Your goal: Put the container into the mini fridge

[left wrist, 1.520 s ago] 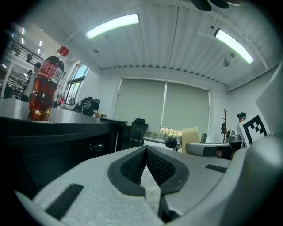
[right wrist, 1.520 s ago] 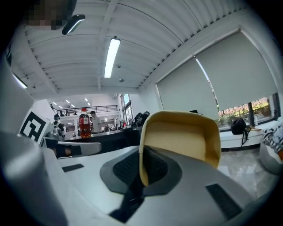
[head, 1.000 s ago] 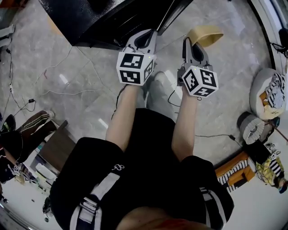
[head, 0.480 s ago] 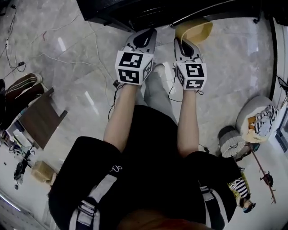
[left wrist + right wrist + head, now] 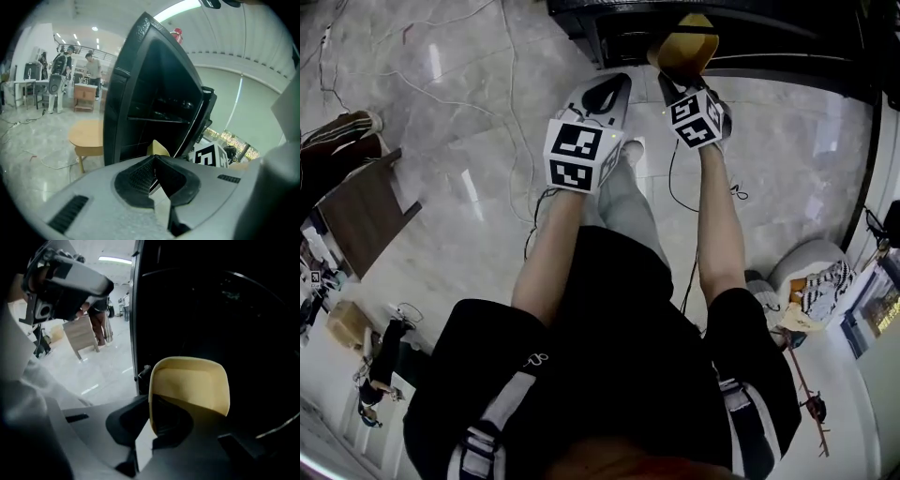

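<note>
Since a second ago the mini fridge (image 5: 741, 37) has swung from the upper left of the head view to the top centre and right, and the yellow container (image 5: 686, 49) has risen from just below the fridge to its dark front edge.

The step in hand looks like the carry-in: the container is at the mouth of the fridge, not yet set down inside. In the right gripper view the black cavity (image 5: 211, 310) fills the right half, with its upright frame edge (image 5: 136, 333) just left of the container (image 5: 190, 380). The next move calls for going forward and keeping right of that edge, then lowering onto a shelf before letting go. The pale floor (image 5: 469, 141) in the left half is open, apart from thin cables.

The right tongs (image 5: 152, 423) are pinched tight on the container's near wall. The left tongs (image 5: 154, 161) are closed on nothing, hanging at centre beside the right ones, clear of the opening.
</note>
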